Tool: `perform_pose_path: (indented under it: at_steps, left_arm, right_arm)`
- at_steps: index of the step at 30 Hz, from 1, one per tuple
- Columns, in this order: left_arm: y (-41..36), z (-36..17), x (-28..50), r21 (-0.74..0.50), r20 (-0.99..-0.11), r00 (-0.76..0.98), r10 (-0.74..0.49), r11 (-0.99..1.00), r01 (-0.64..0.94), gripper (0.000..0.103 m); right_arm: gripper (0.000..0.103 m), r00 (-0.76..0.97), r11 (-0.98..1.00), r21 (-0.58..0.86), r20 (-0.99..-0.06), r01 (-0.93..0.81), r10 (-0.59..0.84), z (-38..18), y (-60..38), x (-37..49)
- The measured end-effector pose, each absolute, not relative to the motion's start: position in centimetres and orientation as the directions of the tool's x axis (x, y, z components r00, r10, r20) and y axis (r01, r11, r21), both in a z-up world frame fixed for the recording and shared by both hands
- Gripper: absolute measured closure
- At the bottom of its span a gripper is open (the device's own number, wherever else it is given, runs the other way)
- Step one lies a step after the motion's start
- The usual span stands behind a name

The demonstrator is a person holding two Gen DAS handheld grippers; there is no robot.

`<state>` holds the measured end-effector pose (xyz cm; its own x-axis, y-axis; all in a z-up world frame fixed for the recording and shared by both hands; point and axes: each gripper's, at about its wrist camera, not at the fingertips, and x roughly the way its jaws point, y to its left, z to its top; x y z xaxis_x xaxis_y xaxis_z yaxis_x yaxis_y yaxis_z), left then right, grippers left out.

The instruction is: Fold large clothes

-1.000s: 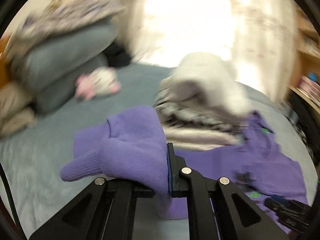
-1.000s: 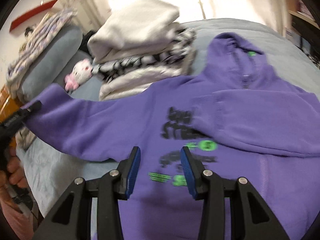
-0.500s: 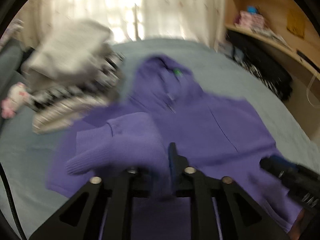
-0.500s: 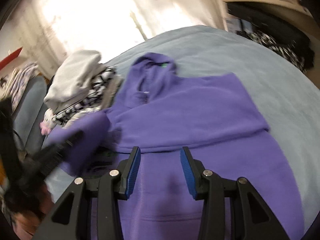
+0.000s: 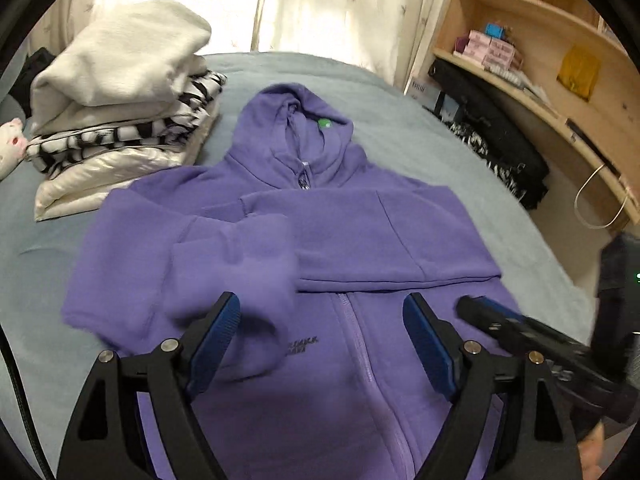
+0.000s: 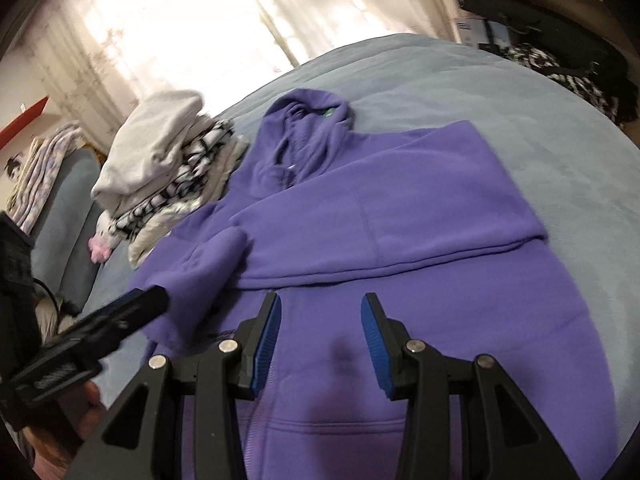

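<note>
Nearest the lens, the left claw hangs over the lower front of the one purple hoodie; its jaws have just been opening and now stand wide, released, with the zip line running between them but neither pad pressing on cloth. Just past its left pad lies one sleeve, folded in over the chest, its cuff a little blurred. To the right, the tip of the right claw pokes into this view, just above the hoodie's hem side.

From the right wrist camera, the right claw has its jaws partly apart, nothing between the two blue pads, hoodie fabric below them. The other sleeve lies folded straight across the chest. So that's two sleeves, both turned in. The left claw's tip shows at the left edge, by the first sleeve's cuff.

The hoodie lies flat, front up, in the middle of the grey-blue bed, hood pointing away towards the curtain.

Further back, left of the hood, one stack of folded clothes sits on the bed, touching the hoodie's shoulder: I count a white piece on top, a black-and-white patterned one, then pale layers beneath. One small plush toy peeks beside the stack. Far right, wooden shelves hold small boxes.
</note>
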<state>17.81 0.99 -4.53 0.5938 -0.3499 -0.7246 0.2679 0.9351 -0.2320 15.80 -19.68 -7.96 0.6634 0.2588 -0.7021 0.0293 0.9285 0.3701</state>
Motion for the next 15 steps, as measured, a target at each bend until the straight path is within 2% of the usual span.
perform_pose_path:
  at_steps: [6, 11, 15]
  left_arm:
    - [5.4, -3.7, 14.4, -0.271, -0.7, 0.641, -0.315, 0.948, 0.169, 0.015]
    - [8.9, -4.8, 11.9, -0.268, -0.718, 0.651, -0.248, 0.961, 0.07, 0.015]
    - [11.0, -5.9, 10.7, -0.239, -0.744, 0.64, -0.192, 0.971, 0.013, 0.015]
  right_arm:
    - [0.06, 0.626, 0.939, 0.333, -0.716, -0.082, 0.308, -7.6, -15.7, 16.0]
    - [0.049, 0.598, 0.942, 0.279, -0.728, -0.189, 0.335, -7.2, -11.8, 16.2]
    - [0.048, 0.574, 0.938, 0.201, -0.748, -0.283, 0.334, -7.1, -8.4, 16.4]
